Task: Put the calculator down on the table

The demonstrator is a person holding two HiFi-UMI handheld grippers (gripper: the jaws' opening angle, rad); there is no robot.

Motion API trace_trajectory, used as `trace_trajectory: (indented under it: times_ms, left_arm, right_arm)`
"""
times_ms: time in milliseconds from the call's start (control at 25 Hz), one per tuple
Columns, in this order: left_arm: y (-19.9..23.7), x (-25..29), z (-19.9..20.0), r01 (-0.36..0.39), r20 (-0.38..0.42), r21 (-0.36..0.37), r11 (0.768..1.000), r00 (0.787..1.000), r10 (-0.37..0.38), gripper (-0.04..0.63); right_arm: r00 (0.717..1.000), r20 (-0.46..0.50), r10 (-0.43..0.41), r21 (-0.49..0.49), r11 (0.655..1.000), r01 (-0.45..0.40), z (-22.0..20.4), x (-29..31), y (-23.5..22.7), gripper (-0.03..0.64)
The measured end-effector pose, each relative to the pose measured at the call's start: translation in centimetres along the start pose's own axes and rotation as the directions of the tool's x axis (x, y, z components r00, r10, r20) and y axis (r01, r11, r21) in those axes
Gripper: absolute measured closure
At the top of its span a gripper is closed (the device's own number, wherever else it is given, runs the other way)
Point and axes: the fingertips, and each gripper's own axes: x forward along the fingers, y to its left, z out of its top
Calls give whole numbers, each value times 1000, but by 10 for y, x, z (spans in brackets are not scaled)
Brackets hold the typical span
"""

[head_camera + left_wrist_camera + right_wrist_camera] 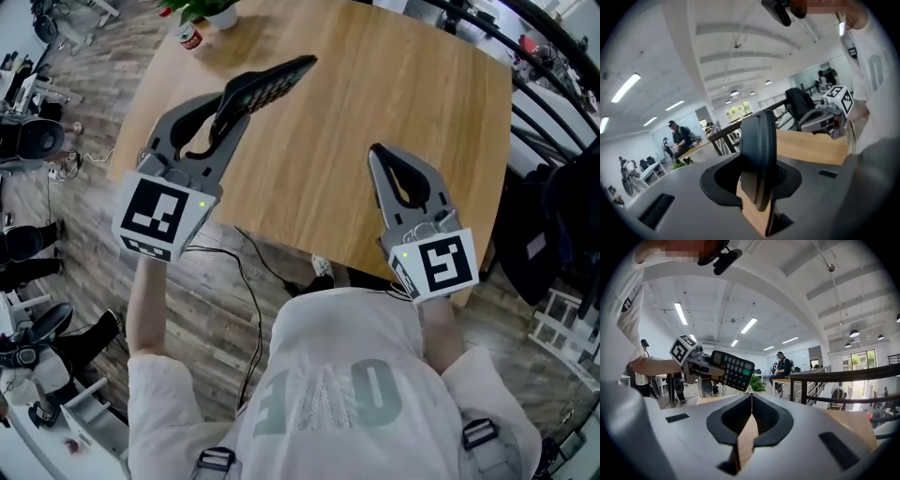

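A black calculator with a dark keypad and one green key hangs tilted above the wooden table, on its left half. My left gripper is shut on its near end. In the left gripper view the calculator stands edge-on between the jaws. From the right gripper view I see its key face and the left gripper holding it. My right gripper is over the table's near right part, jaws closed together with nothing in them.
A potted plant and a small red-and-white can stand at the table's far left corner. A dark jacket hangs to the right of the table. Cables trail on the floor below the near edge.
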Motion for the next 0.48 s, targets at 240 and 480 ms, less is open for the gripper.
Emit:
trace_trajectory:
  times_ms: [240,480]
  left_arm:
    - [-32,67,-35,383,-336,179,906,890,-310,477]
    - [-71,103,-87,719,-606,80,690,585,-540,477]
  right_arm:
    - [996,-81,-39,39,998,43,-34,-8,-27,597]
    - [985,-163,-51,105,992,68,-66,-15,-43,597]
